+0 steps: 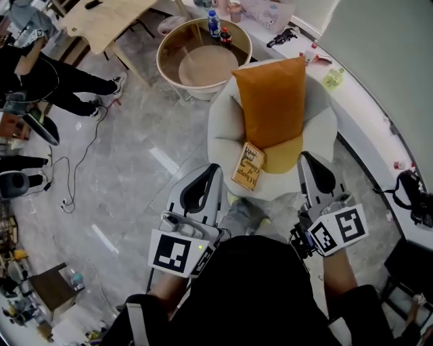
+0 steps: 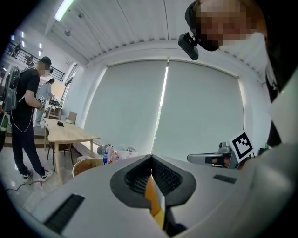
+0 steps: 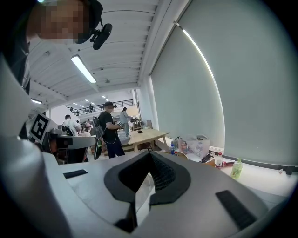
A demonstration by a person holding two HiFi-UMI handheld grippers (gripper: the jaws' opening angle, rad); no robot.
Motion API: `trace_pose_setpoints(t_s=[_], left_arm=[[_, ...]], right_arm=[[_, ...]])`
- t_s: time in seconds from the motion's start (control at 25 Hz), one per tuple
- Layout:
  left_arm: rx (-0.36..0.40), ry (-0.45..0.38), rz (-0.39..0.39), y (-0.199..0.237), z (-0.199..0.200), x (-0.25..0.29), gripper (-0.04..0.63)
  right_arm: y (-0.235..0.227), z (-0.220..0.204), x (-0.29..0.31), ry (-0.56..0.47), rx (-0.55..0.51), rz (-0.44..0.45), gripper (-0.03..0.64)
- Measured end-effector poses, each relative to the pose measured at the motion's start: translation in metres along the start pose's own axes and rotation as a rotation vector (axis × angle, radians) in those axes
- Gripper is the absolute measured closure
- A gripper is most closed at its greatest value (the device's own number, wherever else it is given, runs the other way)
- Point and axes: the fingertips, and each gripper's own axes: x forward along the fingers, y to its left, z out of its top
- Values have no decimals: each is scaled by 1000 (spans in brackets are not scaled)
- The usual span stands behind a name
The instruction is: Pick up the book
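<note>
**Head view:** L gripper (image 1: 214, 173) and R gripper (image 1: 306, 162) point fwd, side by side, over a pale round armchair (image 1: 223, 125). The book (image 1: 248, 166), yellow cover up, lies on the seat btwn the two tips, nearer the L one and just to its right. It seems clear of both. Just beyond the book an orange cushion (image 1: 272, 101) leans on the chair back. Further ahead of the tips is a round table (image 1: 203, 66) w/ bottles (image 1: 214, 23) at its far rim. Right of the R gripper runs a white counter (image 1: 369, 111) w/ a green bottle (image 1: 333, 80). Far left of the L gripper a person (image 1: 47, 78) in black stands by a wooden table (image 1: 108, 20). A marker cube (image 1: 177, 251) sits at each gripper's near end.

**Left gripper view:** L jaws are clenched, pads meeting at the tip, nothing gripped. A strip of orange and white shows thru the slit lower down. The R gripper (image 2: 193, 159) is to the right, about level. A roller blind (image 2: 195, 107) hangs ahead. Wooden table and person are ahead-left.

**Right gripper view:** R jaws are also closed tip to tip and empty, w/ a pale strip showing thru the gap below. The L gripper (image 3: 91, 142) is to the left. Ahead-right is the counter w/ the green bottle and a clear box (image 3: 198, 148). Ahead, people stand at the wooden table. The book shows in neither gripper view.
</note>
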Motion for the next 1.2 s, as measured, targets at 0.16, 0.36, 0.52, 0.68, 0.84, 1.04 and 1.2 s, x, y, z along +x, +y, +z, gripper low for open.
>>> trace_pose_setpoints(t_s=[0.16,0.36,0.52,0.68,0.84,1.04,1.2], left_arm=[[-9,-4,-13,15,3,4,583],[-13,4,-28,29,2,7,583],[-24,-10,-30,38,5,9,583],[-30,-26,-18,47,5,6,583],[-36,-38,-10,53,10,4,583],[-28,-52,-9,54,15,7,583],[-15,-54,-17,51,17,13,583]], right_arm=[[1,4,14,-3,-4,-19,606],[5,5,26,4,-5,-38,606],[8,8,34,11,-14,-43,606],[15,13,40,8,-39,-37,606],[19,21,42,0,-56,-33,606],[18,24,41,-12,-60,-37,606],[12,25,41,-16,-55,-44,606]])
